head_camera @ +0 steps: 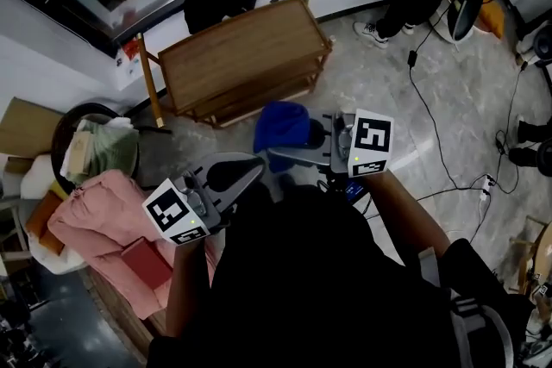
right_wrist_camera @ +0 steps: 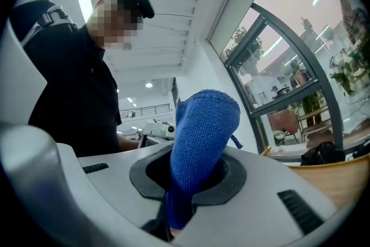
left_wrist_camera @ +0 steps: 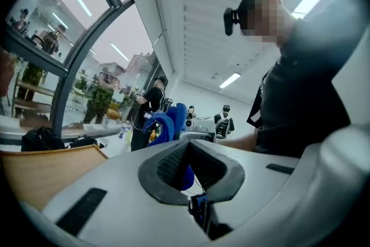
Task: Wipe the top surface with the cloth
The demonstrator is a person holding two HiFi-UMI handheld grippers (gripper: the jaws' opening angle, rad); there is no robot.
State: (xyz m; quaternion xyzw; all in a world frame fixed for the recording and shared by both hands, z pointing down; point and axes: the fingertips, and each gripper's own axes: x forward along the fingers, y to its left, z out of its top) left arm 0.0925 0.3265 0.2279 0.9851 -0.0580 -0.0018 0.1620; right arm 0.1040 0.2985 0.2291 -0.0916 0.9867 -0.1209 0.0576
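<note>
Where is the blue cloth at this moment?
Head view, centre: the cloth is clamped in the right hand-held gripper, just in front of the wooden shelf.

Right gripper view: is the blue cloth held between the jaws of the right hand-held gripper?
Yes: the blue cloth is pinched between the jaws of the right hand-held gripper and stands up out of them.

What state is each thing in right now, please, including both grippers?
blue cloth: bunched, held clear of the wooden shelf.
right gripper: shut on the blue cloth.
left gripper: shut, nothing between its jaws.
wooden shelf: upright, top bare.
</note>
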